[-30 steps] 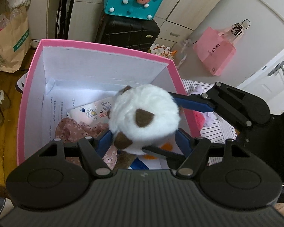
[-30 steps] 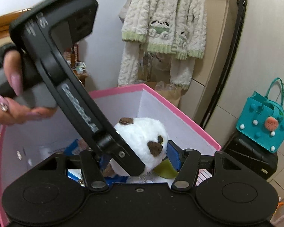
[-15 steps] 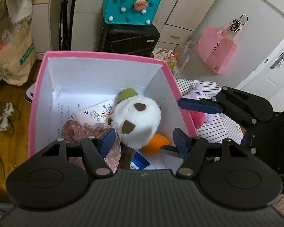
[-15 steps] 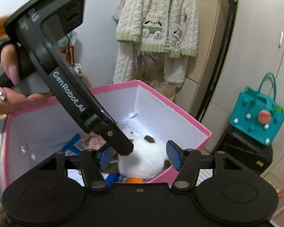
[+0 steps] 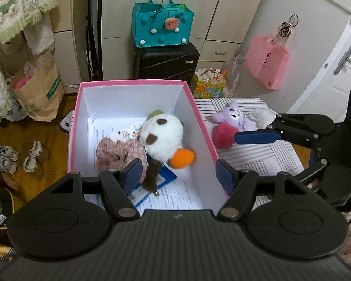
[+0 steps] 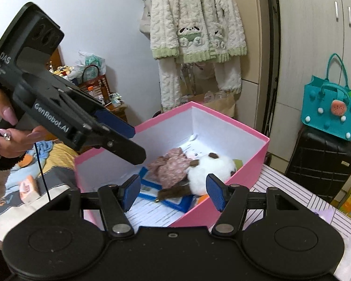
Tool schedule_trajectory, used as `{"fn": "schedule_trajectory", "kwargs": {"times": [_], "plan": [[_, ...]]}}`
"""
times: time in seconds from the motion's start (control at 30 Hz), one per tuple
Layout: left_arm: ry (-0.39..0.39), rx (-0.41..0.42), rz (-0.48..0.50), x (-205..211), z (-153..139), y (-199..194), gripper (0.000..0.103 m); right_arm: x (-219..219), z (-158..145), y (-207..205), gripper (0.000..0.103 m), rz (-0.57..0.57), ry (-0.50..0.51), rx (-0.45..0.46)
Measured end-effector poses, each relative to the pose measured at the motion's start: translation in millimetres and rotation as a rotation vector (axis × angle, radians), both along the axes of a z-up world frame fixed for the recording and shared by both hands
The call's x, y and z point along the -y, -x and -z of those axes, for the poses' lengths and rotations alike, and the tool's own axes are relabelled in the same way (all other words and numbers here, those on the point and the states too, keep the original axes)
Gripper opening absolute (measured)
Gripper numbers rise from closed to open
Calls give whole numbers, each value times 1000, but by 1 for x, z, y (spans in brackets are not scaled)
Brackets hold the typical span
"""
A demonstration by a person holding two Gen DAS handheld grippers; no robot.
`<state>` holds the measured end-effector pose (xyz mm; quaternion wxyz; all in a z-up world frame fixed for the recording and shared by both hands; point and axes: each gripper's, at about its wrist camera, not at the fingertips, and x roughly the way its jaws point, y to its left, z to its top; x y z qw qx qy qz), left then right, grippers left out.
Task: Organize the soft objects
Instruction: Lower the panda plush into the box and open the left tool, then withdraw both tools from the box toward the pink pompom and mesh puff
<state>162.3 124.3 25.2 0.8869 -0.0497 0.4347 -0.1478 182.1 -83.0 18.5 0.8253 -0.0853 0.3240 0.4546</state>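
Now the left gripper (image 5: 177, 174) hangs over the pink box (image 5: 200, 121) w/ fingers spread and nothing between them. Inside the box the white plush (image 5: 162, 139) lies beside a floral cloth (image 5: 119, 152). Further right, the right gripper (image 6: 170, 192) is also spread wide and empty, near a purple plush (image 5: 234, 117) on the striped table (image 5: 257, 157).

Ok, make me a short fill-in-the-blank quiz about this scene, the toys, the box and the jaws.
1. The white plush lies inside the ____ box.
2. The purple plush lies on the ____ cloth, outside the box.
3. The left gripper has its jaws ____ and holds nothing.
4. The teal bag sits on top of the black ____.

Missing words: pink; striped; open; suitcase
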Motion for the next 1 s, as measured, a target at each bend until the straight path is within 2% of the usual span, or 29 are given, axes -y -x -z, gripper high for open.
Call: {"fn": "schedule_trajectory", "kwargs": {"times": [0.23, 0.4, 0.67, 1.0], "plan": [[-56, 58, -7, 4, -30, 49, 72, 9, -28, 36, 70, -15, -4, 2], [-88, 57, 3, 9, -38, 77, 74, 18, -43, 62, 70, -25, -3, 9], [-118, 41, 37, 25, -33, 113, 78, 39, -54, 99, 71, -28, 10, 2], [-152, 2, 142, 63, -16, 142, 80, 72, -39, 125, 71, 22, 40, -33]]}}
